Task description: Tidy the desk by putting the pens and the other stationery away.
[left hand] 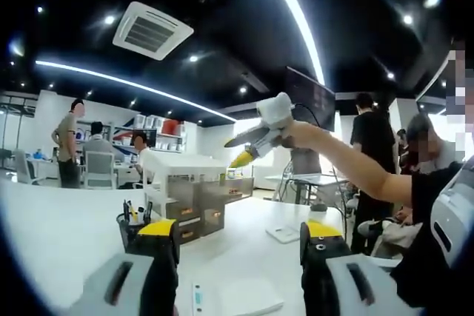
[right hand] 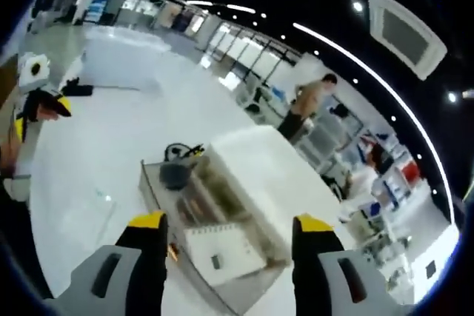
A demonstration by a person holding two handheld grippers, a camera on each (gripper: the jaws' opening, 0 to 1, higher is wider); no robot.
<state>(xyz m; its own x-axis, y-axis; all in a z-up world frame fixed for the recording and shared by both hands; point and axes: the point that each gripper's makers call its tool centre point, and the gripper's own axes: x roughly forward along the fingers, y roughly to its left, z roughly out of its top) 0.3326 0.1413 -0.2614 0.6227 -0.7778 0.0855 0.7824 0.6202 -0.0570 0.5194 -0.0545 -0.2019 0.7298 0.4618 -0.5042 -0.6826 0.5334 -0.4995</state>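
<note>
Both hand-held grippers are raised above the white table (left hand: 67,227), jaws apart and empty. A black pen cup (left hand: 132,226) stands just beside the clear drawer organiser (right hand: 222,205). Judged: nothing is picked yet; next, descend toward stationery. The left gripper view shows the right hand-held gripper (left hand: 244,155).

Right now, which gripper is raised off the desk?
The right gripper, seen in the left gripper view: held up in the air at arm's length above the white desk. The left gripper sits low, just over the desk surface.
</note>
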